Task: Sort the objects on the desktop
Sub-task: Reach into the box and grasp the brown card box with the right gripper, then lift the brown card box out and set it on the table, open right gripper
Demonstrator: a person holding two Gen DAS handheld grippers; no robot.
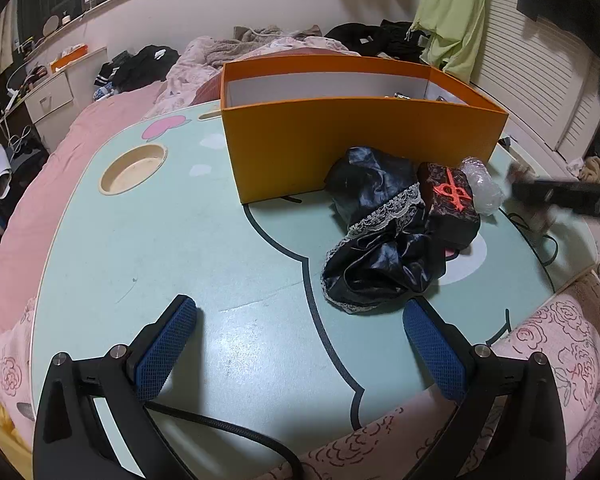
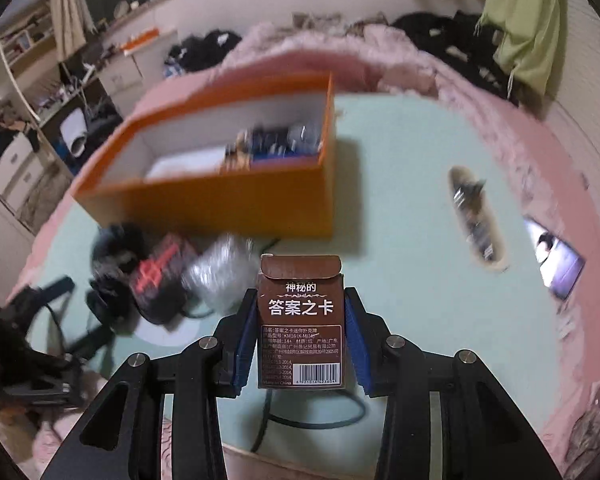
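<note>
With the right hand-held gripper (image 2: 302, 334) clamped on the brown card box (image 2: 301, 320) and left hand-held gripper (image 1: 298, 344) apart, carry it level over the orange box (image 2: 220, 196) rim before release.

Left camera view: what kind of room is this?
Most likely a bedroom. A small mint-green cartoon table sits on a pink bedspread, with crumpled pink blankets and piles of black clothes behind.

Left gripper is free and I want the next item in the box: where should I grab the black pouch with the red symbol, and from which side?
Grip the black pouch across its narrow width, on the two long sides, coming down from above. The satin cloth crowds one long side and the bubble wrap the other, so set the left gripper, now open, carefully between them.
</note>
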